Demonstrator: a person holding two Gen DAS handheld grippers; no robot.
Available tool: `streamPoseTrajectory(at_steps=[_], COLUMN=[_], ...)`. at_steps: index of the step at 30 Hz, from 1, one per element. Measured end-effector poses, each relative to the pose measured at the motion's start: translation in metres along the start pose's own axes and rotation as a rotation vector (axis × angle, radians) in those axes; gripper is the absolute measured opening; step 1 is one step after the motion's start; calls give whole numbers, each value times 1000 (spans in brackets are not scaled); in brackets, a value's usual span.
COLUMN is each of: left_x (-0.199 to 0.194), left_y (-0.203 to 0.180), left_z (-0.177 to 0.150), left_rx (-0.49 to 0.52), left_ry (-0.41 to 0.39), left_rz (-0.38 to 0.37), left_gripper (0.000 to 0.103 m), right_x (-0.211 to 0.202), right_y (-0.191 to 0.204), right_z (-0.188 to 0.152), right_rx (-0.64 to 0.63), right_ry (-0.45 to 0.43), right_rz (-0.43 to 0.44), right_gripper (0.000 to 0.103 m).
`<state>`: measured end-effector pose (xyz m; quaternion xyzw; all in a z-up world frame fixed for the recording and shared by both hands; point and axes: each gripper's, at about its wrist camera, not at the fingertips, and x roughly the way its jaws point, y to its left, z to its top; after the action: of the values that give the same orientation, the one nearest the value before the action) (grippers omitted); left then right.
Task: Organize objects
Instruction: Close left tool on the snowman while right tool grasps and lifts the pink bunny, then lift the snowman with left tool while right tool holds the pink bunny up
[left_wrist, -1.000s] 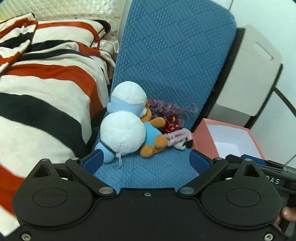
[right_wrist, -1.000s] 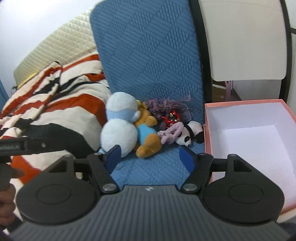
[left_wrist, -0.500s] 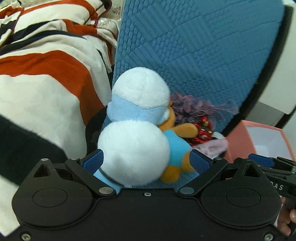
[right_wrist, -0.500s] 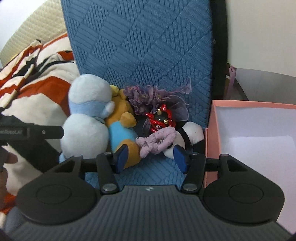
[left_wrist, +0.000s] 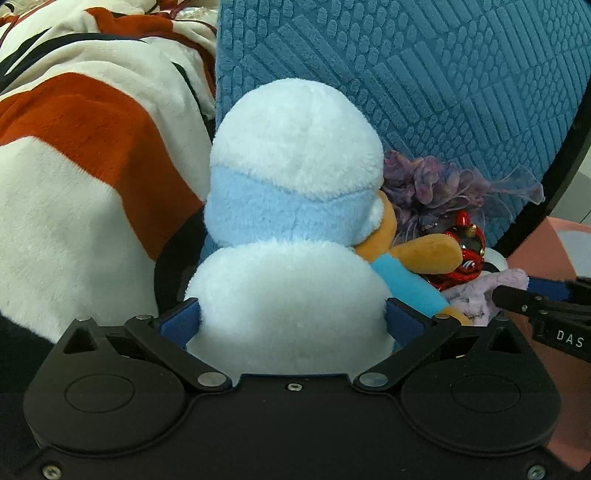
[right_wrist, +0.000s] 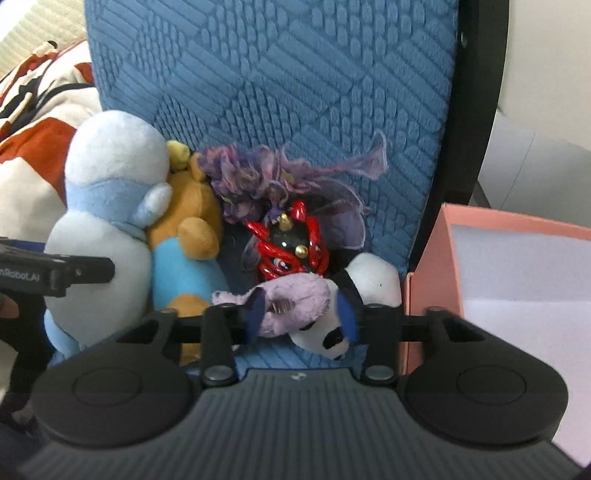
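Note:
A white and light-blue plush (left_wrist: 291, 236) sits on the blue quilted chair (left_wrist: 424, 74). My left gripper (left_wrist: 293, 325) is open, its blue pads on either side of the plush's round lower body. Beside it lie an orange plush in a blue shirt (right_wrist: 192, 243), a purple frilly thing (right_wrist: 258, 177), a red and black figure (right_wrist: 291, 247), a small lilac plush (right_wrist: 299, 299) and a panda plush (right_wrist: 369, 284). My right gripper (right_wrist: 303, 314) has its pads around the lilac plush; whether they grip it is unclear. The pink box (right_wrist: 517, 280) stands open to the right.
A striped red, white and black blanket (left_wrist: 85, 147) lies left of the chair. The chair's black frame (right_wrist: 476, 110) rises between the seat and the box. The left gripper shows in the right wrist view (right_wrist: 55, 273).
Both grippers have moved forward into the pile. The left pads now flank the white plush. The right pads have narrowed around the lilac plush.

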<state>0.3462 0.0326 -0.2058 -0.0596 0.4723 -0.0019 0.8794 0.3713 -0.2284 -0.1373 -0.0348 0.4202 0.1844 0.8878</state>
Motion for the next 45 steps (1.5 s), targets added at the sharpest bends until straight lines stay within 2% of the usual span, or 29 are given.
streamPoseTrajectory(at_steps=[3, 5, 7, 12, 14, 16, 18, 22, 25, 29, 34, 39, 43, 45], left_x=[3, 1, -6, -32, -42, -54, -64, -82, -95, -101, -95, -71, -54, -46], left_y=[3, 4, 3, -2, 1, 3, 5, 12, 12, 11, 9, 6, 3, 0], left_z=[1, 2, 3, -1, -5, -11, -16, -24, -27, -24, -15, -4, 5, 8], left_rx=[-19, -19, -25, -65, -110, -135, -147, -163, -134, -111, -74, -59, -44, -34], left_ry=[11, 14, 1, -30, -24, -27, -17, -9, -31, -33, -41, 1, 19, 21], left_rz=[-8, -9, 0, 28, 17, 6, -17, -57, -53, -53, -45, -28, -4, -1], left_gripper=[103, 98, 86, 62, 49, 31, 21, 23, 46, 58, 84, 86, 92, 93], right_x=[-2, -7, -14, -35, -46, -54, -65, -83, -88, -96, -108, -111, -107, -106], right_y=[-2, -2, -1, 7, 12, 15, 21, 26, 31, 44, 49, 49, 45, 46], right_z=[0, 0, -1, -4, -9, -14, -23, -44, -65, -89, -109, -132, -145, -148], right_rx=[25, 33, 43, 17, 1, -5, -5, 10, 18, -19, 14, 21, 48, 52], right_ry=[15, 16, 9, -5, -8, -12, -15, -11, 3, -8, 31, 83, 125, 139], right_rz=[10, 17, 33, 58, 61, 65, 62, 53, 42, 32, 3, 5, 20, 24], right_gripper=[25, 20, 17, 14, 13, 13, 13, 13, 13, 13, 13, 13, 16, 23])
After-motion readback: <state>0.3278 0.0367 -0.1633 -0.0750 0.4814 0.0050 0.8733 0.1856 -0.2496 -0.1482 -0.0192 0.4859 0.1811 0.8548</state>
